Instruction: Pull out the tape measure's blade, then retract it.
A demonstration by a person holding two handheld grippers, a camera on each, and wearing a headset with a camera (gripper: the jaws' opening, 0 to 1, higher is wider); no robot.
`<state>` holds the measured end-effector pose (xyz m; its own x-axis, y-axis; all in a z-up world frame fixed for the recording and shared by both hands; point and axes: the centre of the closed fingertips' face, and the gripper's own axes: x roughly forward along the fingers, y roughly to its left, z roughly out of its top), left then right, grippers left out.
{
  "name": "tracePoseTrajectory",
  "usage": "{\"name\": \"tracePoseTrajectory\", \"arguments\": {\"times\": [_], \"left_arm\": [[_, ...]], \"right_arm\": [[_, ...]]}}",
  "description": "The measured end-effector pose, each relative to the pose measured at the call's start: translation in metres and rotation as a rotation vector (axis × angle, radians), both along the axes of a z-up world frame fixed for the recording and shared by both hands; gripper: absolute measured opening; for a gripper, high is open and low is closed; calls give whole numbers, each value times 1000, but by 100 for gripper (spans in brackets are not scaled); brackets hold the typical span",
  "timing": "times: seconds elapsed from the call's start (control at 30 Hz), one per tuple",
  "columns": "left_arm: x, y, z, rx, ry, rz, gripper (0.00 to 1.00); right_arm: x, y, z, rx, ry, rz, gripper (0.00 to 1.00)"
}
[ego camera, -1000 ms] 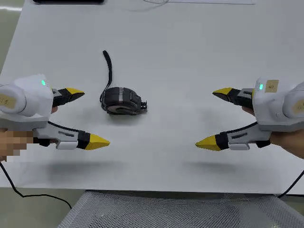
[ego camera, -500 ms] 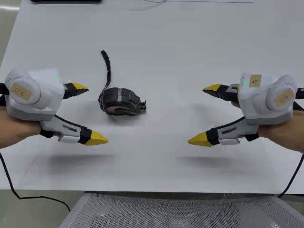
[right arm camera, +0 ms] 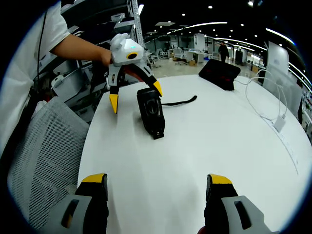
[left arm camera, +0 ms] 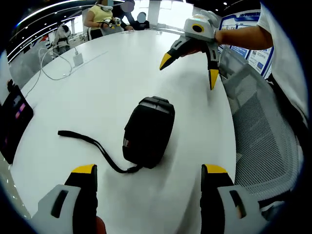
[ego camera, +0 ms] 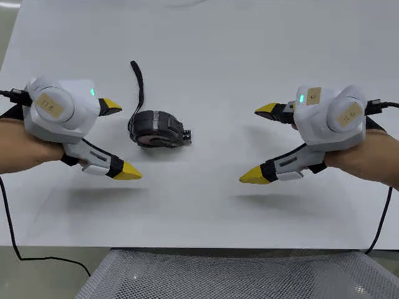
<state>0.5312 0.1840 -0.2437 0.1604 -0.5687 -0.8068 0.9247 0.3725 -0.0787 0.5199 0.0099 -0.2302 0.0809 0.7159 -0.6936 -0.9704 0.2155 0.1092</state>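
The tape measure [ego camera: 158,129] lies on the white worktop [ego camera: 249,50], with the blade fully inside the case. From the left gripper [ego camera: 120,139] it is just ahead, in line with the gap between the jaws. From the right gripper [ego camera: 259,142] it is also ahead but well apart. The left gripper is clearly the nearer one.

Both grippers are wide open and hold nothing; they hover above the worktop.

The long axis of the case runs from one gripper toward the other. The blade mouth with the small hook [ego camera: 187,138] faces the right gripper, and the strap [ego camera: 140,84] leaves the case at the left gripper's end and trails away to that gripper's left. I judge that the left gripper should close on the case and the right one come forward to take the hook along this axis.

Each gripper body carries a small sticker, but its writing is too small to read. I can read no brand on the case.
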Motion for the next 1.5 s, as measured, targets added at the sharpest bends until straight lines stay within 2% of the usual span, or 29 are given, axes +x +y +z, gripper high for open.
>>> {"name": "tracePoseTrajectory", "arguments": {"times": [0.13,0.3,0.5,0.8,1.2,1.5], "left_arm": [[6,-3,-3,22,-4,-20,82],[12,-7,-4,26,-1,-30,76],[14,-11,-6,42,1,-51,62],[15,-17,-7,44,3,-78,44],[15,-22,-8,43,-14,-93,31],[13,-22,-9,55,-22,-108,31]], "right_arm": [[3,6,-2,2,2,14,81],[7,10,-4,1,3,27,81],[10,15,-6,6,8,34,81],[10,21,-7,20,17,36,81],[10,26,-8,29,18,34,79],[11,28,-9,32,10,35,77]]}}
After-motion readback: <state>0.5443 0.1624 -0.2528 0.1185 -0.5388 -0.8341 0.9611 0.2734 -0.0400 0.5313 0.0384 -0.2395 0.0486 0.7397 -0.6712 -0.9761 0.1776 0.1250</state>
